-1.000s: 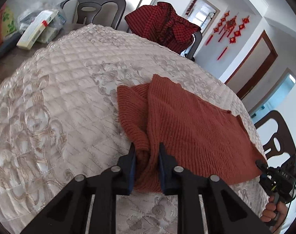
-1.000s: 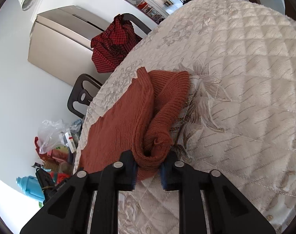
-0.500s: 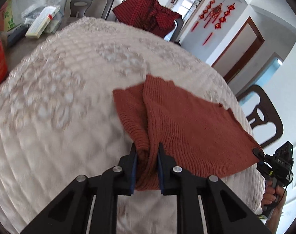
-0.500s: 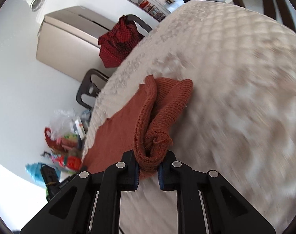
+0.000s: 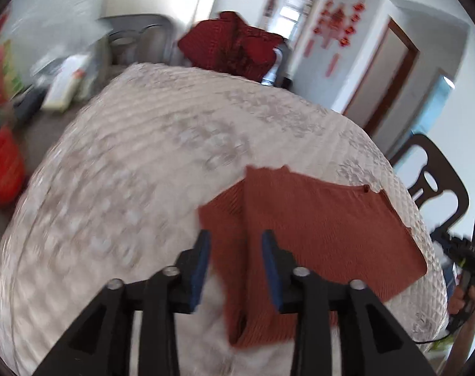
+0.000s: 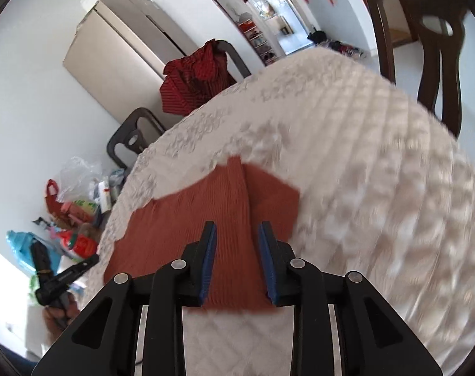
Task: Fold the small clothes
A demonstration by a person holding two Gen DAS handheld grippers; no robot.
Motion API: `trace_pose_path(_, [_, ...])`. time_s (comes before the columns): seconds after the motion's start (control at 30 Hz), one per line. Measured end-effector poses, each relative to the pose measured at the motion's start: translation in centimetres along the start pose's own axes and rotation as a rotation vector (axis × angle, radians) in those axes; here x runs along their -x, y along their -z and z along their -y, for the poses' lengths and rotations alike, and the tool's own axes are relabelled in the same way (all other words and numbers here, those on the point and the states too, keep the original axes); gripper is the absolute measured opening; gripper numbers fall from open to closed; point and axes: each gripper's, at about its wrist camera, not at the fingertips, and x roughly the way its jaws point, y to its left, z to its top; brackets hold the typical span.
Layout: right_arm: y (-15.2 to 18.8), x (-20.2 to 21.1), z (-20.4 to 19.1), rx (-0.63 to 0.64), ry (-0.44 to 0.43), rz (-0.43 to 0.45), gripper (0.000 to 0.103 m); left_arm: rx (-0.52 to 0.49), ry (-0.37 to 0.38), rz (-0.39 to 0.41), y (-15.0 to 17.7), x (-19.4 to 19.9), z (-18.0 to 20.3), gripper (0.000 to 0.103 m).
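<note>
A rust-red knitted garment lies flat on the quilted cream tablecloth, with a sleeve folded in along one side. It also shows in the right wrist view. My left gripper is open and empty, raised above the garment's near left edge. My right gripper is open and empty, raised above the garment's near edge on the other side. The right gripper shows at the far right of the left wrist view.
A dark red checked garment hangs over a chair at the far side. A dark chair stands at the right. Bags and boxes crowd a side surface. A refrigerator stands behind.
Both grippers have opened and let go of the garment, then lifted back. The garment now lies flat with the sleeve folded in.
</note>
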Motion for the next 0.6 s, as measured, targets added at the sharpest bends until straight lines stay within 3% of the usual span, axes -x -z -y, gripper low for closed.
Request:
trace_pose_path(0.07, [-1.6, -2.1, -1.1, 0.055, -0.008, -0.021, 0.028, -0.036, 0.000, -0.016, -1.3, -1.9, 0.8, 0.040])
trace_pose_path(0.23, [-3.8, -8.7, -1.6, 0.121, 0.047, -0.152, 0.028, -0.004, -0.004, -0.186, -3.3, -8.5, 1.4, 0.040])
trace_pose_path(0.3, [-4.3, -11.1, -1.2, 0.110, 0.097, -0.210, 0.028, -0.036, -0.012, -0.175, -3.7, -9.1, 2.1, 0.040])
trace_pose_path(0.37, [-4.3, -12.7, -0.9, 0.108, 0.091, -0.242, 0.028, -0.035, -0.007, -0.184, -4.1, -9.5, 2.4, 0.037])
trace_pose_path(0.4, [-4.3, -12.7, -1.0, 0.114, 0.093, -0.232, 0.028, -0.030, 0.004, -0.184, -4.1, -9.5, 2.3, 0.023])
trace_pose_path(0.43, [-4.4, -12.6, -1.2, 0.125, 0.091, -0.229, 0.022, -0.025, 0.017, -0.182, -4.1, -9.6, 2.3, 0.018])
trace_pose_path(0.47, [-4.5, -12.5, -1.3, 0.133, 0.076, -0.220, 0.005, -0.018, 0.022, -0.179, -4.0, -9.6, 2.2, 0.018])
trace_pose_path(0.53, [-4.8, -12.0, -1.9, 0.148, 0.056, -0.198, 0.005, -0.001, 0.016, -0.145, -4.1, -9.0, 2.0, 0.011])
trace_pose_path(0.6, [-5.4, -10.8, -2.4, 0.155, 0.017, -0.134, 0.005, 0.006, 0.004, -0.087, -4.3, -8.0, 1.9, 0.011])
